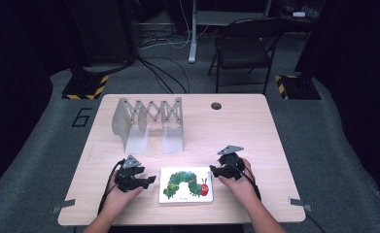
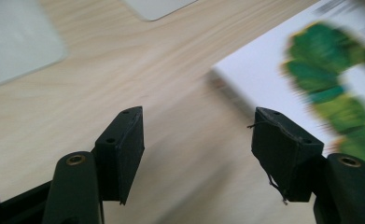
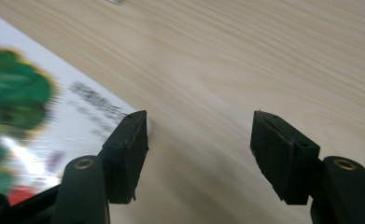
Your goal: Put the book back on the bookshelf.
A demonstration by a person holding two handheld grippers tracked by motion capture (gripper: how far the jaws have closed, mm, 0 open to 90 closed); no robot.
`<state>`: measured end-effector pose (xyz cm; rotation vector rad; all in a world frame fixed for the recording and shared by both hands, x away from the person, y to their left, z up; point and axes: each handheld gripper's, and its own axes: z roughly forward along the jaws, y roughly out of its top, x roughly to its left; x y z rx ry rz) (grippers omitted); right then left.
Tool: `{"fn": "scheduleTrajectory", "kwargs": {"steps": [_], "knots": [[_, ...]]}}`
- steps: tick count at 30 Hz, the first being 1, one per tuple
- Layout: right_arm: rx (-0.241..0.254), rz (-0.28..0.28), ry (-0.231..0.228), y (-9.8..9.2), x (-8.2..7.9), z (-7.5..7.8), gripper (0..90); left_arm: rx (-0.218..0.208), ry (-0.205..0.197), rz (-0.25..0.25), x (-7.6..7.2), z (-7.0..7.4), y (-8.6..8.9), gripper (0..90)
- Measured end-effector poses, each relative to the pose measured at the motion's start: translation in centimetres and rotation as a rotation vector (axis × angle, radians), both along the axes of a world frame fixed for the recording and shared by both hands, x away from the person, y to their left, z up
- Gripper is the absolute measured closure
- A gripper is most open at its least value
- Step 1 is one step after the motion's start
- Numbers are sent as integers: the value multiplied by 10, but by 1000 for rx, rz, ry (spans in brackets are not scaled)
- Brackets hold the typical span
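A dark studio floor with cables, a folding chair (image 1: 243,46) and striped stand bases surrounded a pale wooden table (image 1: 255,136). On it, at about 6 o'clock from the table's middle and close to the near edge, lay a white picture book (image 1: 186,185) with a green caterpillar on its cover, flat and closed. At 11 o'clock stood a grey metal rack (image 1: 147,124) with a scissor-lattice back, well apart from the book.

The left gripper (image 1: 148,180) sat just beside the book's 9 o'clock edge, its jaws apart with nothing between them; in the left gripper view one pad stood in front of the cover. The right gripper (image 1: 214,170) sat at the book's 2 o'clock corner, jaws likewise wide and holding nothing.

The step looked like taking the book from both sides. To do it well, each tool probably needed to come low and level so that one pad could slide under a cover edge, since the book lay flat on the wood.

Open tabletop stretched from 12 to 3 o'clock; the near edge left little room.
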<state>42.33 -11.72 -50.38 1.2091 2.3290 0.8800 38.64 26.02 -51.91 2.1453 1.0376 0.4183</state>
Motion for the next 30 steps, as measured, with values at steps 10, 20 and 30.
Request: {"fn": "scheduleTrajectory", "kwargs": {"steps": [10,20,30], "knots": [[86,-59,-51,-19,10,-22,279,-5,-68,13,6,-10,1,256],[94,-49,-75,-18,10,-25,215,-9,-61,49,6,-10,0,215],[90,-64,-54,-17,11,-25,142,-10,-60,56,6,-11,0,214]]}}
